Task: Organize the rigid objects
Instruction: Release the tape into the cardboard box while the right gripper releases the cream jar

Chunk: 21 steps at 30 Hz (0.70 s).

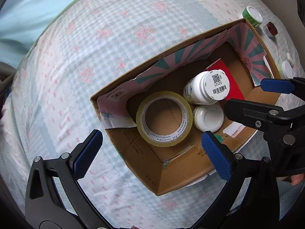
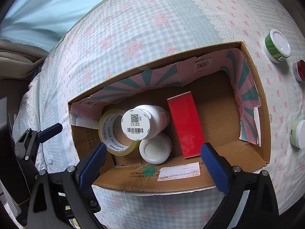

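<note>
An open cardboard box (image 1: 181, 169) (image 2: 133, 177) sits on a checked bedspread. Inside it are a roll of clear tape (image 1: 141, 120) (image 2: 106, 126), a white bottle (image 1: 200, 91) (image 2: 156, 118) tipped with its barcoded bottom facing up, a white-lidded jar (image 1: 208, 117) (image 2: 155, 147) and a red carton (image 1: 235, 91) (image 2: 185, 122). My left gripper (image 1: 151, 135) hovers open above the tape end of the box, holding nothing. My right gripper (image 2: 154, 147) (image 1: 244, 95) is open above the jar and bottle, also holding nothing. One finger of the left gripper (image 2: 51, 131) shows at the left of the right wrist view.
On the bedspread to the right of the box stand a green jar with a white lid (image 1: 252, 15) (image 2: 277, 45), a small red-capped jar (image 1: 270, 28) (image 2: 299, 70) and a pale green jar (image 2: 298, 133). The box's right half has bare floor (image 2: 215, 118).
</note>
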{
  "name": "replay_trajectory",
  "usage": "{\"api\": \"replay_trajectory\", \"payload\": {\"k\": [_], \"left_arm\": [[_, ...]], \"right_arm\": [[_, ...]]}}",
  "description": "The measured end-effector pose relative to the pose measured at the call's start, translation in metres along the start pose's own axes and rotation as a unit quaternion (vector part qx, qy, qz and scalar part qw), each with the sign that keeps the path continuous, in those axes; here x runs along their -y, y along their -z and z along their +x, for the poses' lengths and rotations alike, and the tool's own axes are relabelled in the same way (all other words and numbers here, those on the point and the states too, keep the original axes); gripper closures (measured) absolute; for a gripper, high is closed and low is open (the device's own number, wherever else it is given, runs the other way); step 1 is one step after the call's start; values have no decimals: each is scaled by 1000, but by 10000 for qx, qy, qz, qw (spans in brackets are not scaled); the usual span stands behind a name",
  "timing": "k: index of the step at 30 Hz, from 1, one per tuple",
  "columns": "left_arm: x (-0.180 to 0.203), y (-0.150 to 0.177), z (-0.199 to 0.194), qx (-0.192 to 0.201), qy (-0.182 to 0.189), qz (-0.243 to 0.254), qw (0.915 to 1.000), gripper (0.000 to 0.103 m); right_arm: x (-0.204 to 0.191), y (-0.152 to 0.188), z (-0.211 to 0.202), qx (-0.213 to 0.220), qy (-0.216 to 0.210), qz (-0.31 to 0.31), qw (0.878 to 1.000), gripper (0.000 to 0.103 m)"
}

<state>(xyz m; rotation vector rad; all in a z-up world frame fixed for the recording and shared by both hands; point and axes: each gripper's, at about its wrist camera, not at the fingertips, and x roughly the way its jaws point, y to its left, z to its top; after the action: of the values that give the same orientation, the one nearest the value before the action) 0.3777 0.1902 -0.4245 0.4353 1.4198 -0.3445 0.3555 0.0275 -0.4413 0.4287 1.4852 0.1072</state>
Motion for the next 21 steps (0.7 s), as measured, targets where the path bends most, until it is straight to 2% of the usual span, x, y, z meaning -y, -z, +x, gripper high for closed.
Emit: {"api": "replay_trajectory", "payload": {"k": [10, 16, 21], "left_arm": [[1, 31, -55, 424, -95, -383, 9983, 0], [13, 58, -106, 827, -68, -540, 9951, 0], [33, 69, -148, 1278, 95, -607, 9899, 0]], "right_arm": [[-15, 21, -44, 471, 108, -367, 9982, 5], [-20, 42, -93, 935, 168, -538, 9940, 5], [-16, 63, -145, 1341, 541, -714, 9869, 5]]}}
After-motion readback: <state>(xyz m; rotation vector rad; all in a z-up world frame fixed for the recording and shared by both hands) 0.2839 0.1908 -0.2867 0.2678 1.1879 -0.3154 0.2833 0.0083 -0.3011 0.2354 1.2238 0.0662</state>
